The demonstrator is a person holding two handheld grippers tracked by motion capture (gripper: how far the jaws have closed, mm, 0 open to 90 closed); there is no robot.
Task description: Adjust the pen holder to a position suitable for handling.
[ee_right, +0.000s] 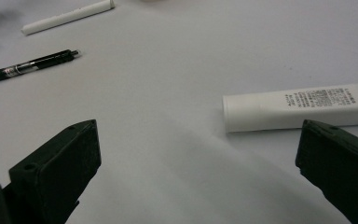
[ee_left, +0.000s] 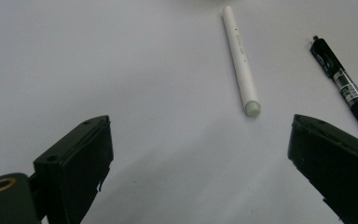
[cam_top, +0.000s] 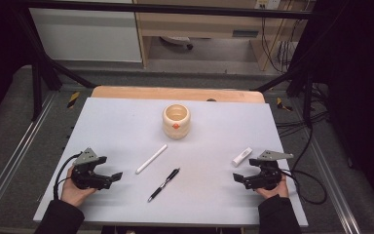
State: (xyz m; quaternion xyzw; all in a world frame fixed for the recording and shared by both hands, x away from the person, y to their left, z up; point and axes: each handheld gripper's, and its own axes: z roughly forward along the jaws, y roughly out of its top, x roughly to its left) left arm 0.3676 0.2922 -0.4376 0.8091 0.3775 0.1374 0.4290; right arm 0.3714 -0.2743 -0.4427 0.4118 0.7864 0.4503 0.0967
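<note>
Black tools (cam_top: pixel 111 179), dark sleeves (cam_top: pixel 58 217)

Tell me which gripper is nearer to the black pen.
Left. The left gripper sits just left of the black pen, with open jaws. The right gripper is farther off on the pen's right, beside the short white tube.

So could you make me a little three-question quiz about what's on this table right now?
1. True or false: the black pen lies inside the cup.
2. Which thing lies nearest the right tool?
A. the white pen
B. the white tube
C. the cup
3. Fill in: both tools are ____, holding nothing.

Key:
1. False. The black pen lies flat on the grey mat, nearer the person than the cup.
2. B. In the right tool's view the tube lies just beyond its jaws.
3. Open. The left tool is too.
</note>
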